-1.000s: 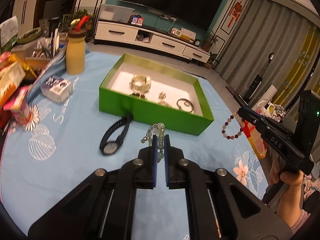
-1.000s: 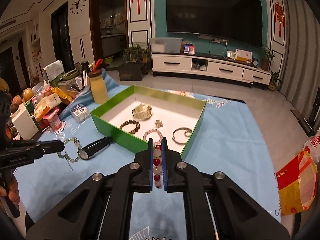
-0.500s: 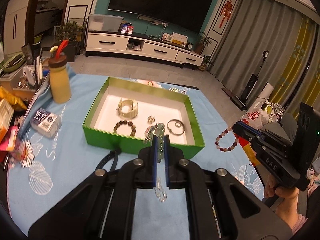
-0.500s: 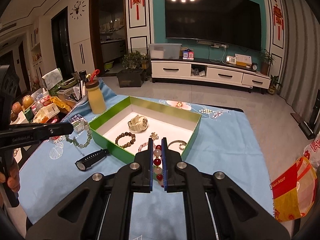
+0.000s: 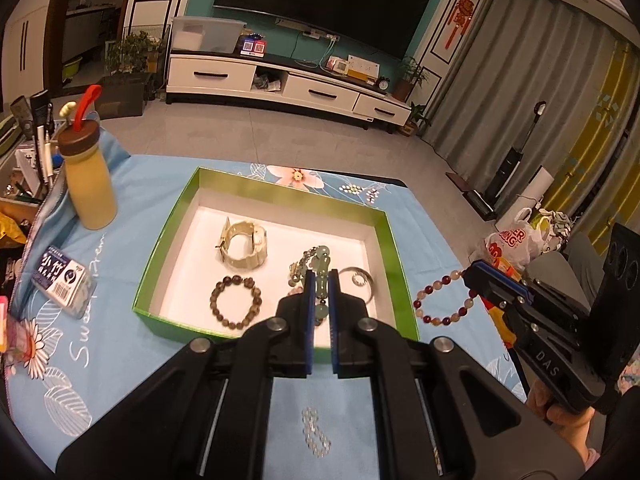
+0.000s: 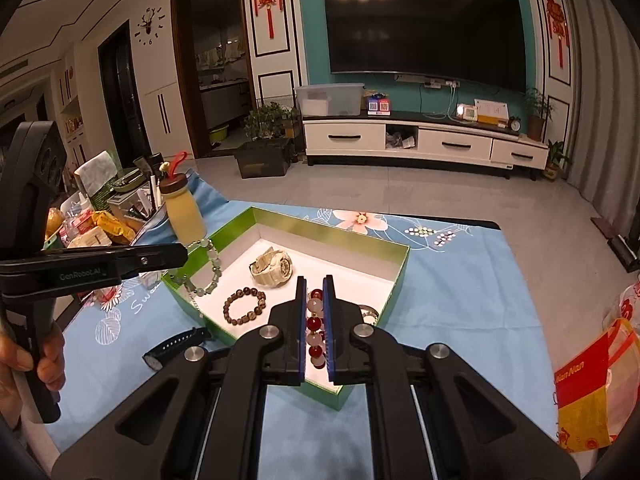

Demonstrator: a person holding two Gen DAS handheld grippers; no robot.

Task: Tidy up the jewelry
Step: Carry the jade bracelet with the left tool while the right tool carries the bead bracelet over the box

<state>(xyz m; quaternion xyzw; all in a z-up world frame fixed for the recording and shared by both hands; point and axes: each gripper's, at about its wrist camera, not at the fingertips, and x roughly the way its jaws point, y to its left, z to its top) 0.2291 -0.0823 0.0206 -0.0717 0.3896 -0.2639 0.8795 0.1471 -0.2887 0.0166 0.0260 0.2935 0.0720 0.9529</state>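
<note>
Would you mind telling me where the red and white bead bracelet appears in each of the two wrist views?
Left wrist view: the red and white bead bracelet hangs at the right, from the right gripper, beside the green box.
Right wrist view: it sits at centre bottom, pinched in the right gripper, above the box.
Shared landmark: the cream watch lying in the box.
</note>
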